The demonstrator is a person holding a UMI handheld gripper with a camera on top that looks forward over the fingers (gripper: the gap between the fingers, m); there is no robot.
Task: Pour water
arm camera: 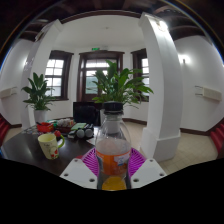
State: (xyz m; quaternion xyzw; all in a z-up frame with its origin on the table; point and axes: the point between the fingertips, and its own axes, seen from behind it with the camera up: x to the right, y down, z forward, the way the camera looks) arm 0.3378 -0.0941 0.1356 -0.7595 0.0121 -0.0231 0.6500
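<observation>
A: Nearest to the camera is the gripper (113, 165), and its two fingers pinch a clear bottle (112, 150) between the pink pads (92, 160). The bottle stands upright, it has a dark cap and an orange label low on it.

B: And where must the water go?

A: I judge it goes into the yellow cup (48, 146). It stands on the dark bench (25, 150), to the left of the bottle and a little beyond it. Behind the cup there are some small things (60, 127), red and green, which I cannot name.

B: How to do it well, then?

A: First the cap: it seems closed, so nothing will pour until it is off. Then bring the mouth of the bottle over the cup and tilt slowly, keeping the grip firm, because a smooth bottle may slip. To the right there is only a white pillar (160, 80), so no obstacle there.
</observation>
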